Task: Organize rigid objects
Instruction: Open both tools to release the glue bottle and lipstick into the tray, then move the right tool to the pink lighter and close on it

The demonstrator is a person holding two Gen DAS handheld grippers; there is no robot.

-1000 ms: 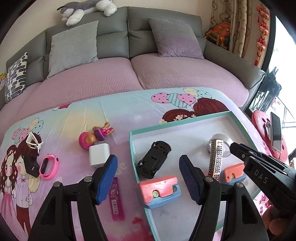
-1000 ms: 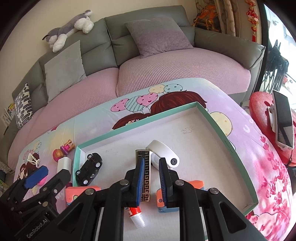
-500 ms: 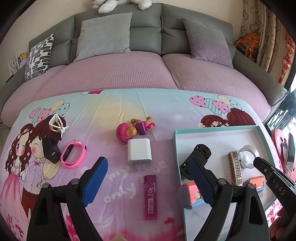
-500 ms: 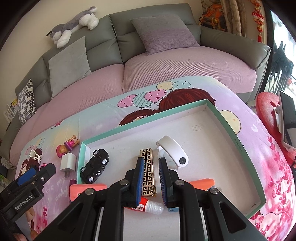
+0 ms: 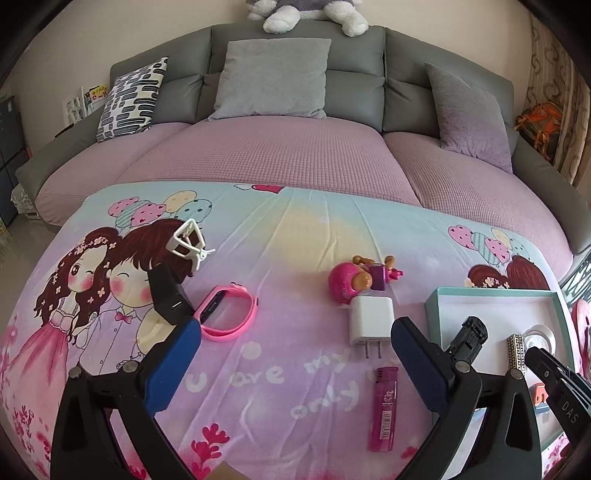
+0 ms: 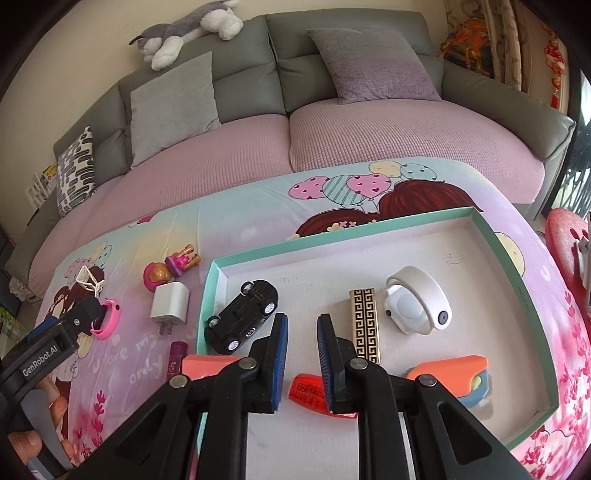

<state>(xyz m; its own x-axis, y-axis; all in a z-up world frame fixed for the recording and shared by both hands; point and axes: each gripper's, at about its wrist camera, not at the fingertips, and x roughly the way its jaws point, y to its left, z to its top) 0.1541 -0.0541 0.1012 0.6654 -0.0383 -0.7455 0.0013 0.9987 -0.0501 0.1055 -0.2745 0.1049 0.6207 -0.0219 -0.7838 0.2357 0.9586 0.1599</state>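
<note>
Left claw (image 5: pixel 295 350) is spread wide and its jaws are opening, nothing between the blue pads, hovering over the cartoon-print cloth (image 5: pixel 280 236) that covers the tabletop. Just ahead of it on the cloth: white charger (image 5: pixel 370 320) with prongs toward the camera, pink round toy (image 5: pixel 343 286) touching a small purple doll figure (image 5: pixel 378 275) behind it, magenta lighter (image 5: pixel 384 408) nearer the camera. Further left: pink wristband (image 5: pixel 227 314) next to a black power block (image 5: pixel 168 295), white clip (image 5: pixel 188 240) beyond them.

Right claw (image 6: pixel 301 328) has its pads drawn close with only a narrow gap, gripping nothing, and hangs over the teal-rimmed tray (image 6: pixel 517 280). Inside the tray: black toy car (image 6: pixel 242 315) lying upside down at the left, gold-and-black patterned lighter (image 6: pixel 365 325) in the middle, white round device (image 6: pixel 415 301) just right of it. Orange-and-blue box cutter (image 6: pixel 456 373) lies near the tray's right front; another orange piece (image 6: pixel 207 363) sits at the left front, partly hidden by the claw. A red-labelled tube (image 6: pixel 306 391) lies under the right claw's finger.

Grey sofa (image 6: pixel 332 48) with cushions and a plush dog (image 6: pixel 188 31) behind.
</note>
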